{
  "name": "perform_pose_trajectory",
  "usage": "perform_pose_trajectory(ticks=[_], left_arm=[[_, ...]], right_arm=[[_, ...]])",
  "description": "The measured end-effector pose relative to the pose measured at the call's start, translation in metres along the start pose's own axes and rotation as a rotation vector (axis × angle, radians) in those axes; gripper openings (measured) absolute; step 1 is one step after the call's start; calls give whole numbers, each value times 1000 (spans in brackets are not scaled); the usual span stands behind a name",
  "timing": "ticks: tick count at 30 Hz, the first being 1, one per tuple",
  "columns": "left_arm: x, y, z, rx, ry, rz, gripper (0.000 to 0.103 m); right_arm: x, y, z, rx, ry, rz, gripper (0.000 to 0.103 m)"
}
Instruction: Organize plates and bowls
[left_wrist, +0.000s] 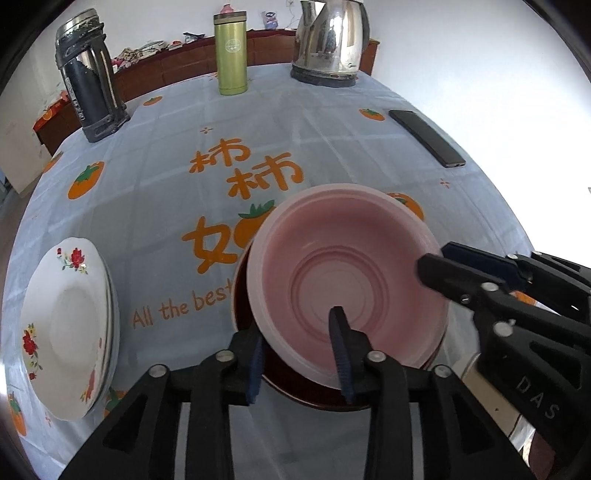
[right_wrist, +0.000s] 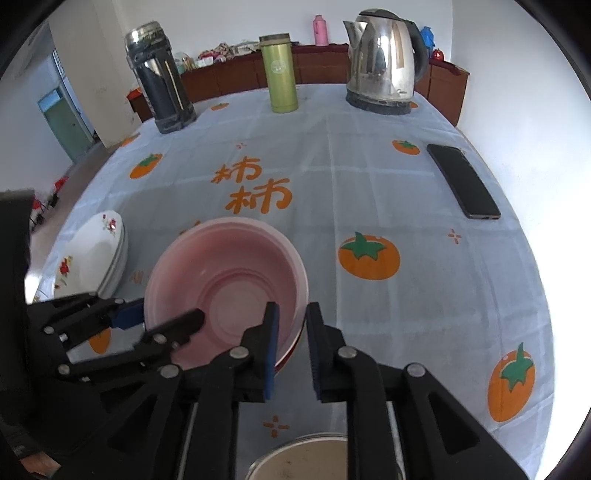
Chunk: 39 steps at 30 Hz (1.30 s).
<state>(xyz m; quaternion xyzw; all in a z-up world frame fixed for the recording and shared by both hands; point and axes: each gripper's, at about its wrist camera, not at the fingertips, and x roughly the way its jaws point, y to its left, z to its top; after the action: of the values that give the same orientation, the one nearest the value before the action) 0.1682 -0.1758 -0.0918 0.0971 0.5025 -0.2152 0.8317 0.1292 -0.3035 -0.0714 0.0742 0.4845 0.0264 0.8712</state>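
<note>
A pink bowl (left_wrist: 347, 273) sits tilted in a dark red bowl (left_wrist: 295, 384) at the table's middle; both show in the right wrist view, pink (right_wrist: 229, 280) and red (right_wrist: 291, 350). My left gripper (left_wrist: 299, 354) straddles the pink bowl's near rim, one finger inside, one outside, with a gap around the rim. My right gripper (right_wrist: 291, 347) straddles its right rim the same way, fingers apart. Each gripper shows in the other's view: the right (left_wrist: 443, 266), the left (right_wrist: 162, 317). A stack of white flowered plates (left_wrist: 66, 332) lies to the left, also in the right wrist view (right_wrist: 96, 254).
At the table's far edge stand a dark thermos (right_wrist: 159, 77), a green flask (right_wrist: 279, 74) and a steel kettle (right_wrist: 384, 59). A black phone (right_wrist: 461, 181) lies at the right. A metal bowl (right_wrist: 303, 458) sits near the front edge.
</note>
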Motion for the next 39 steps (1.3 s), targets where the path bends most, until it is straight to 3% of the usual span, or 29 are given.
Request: perform_pose_trajectory(ticks=[6,10,12,14,21,23,30,34,39], left_arm=[[-10,-8,-6,39,-42,4,44],[-21,-5,-13,26,-91,-31,54],[-26,-5,-16,15,-104,-27,55],[-29,-5,-20,3,-113,-20,62],[-32,-2,-38,-37,-122,-77,65],[-26,-1,-37,-35,-123,-63,70],[-25,-1,-28,-38,-140,-72,70],[-35,2,-26,-58,-197,-146,85],[-27,9,-25,-102,-171,-141,85]], right_arm=[[-1,2,-2,5,-19,5,43],[-13,2,-7,7,-57,-5,46],[-17,2,-9,9,-70,-11,46],[-23,1,-12,9,-85,-16,46],[-43,-5,-36,21,-118,-42,49],[-48,-10,-45,44,-125,-48,50],[-66,-13,-62,57,-156,-63,53],[-77,-14,-71,49,-187,-95,61],[-78,-19,-78,62,-184,-90,61]])
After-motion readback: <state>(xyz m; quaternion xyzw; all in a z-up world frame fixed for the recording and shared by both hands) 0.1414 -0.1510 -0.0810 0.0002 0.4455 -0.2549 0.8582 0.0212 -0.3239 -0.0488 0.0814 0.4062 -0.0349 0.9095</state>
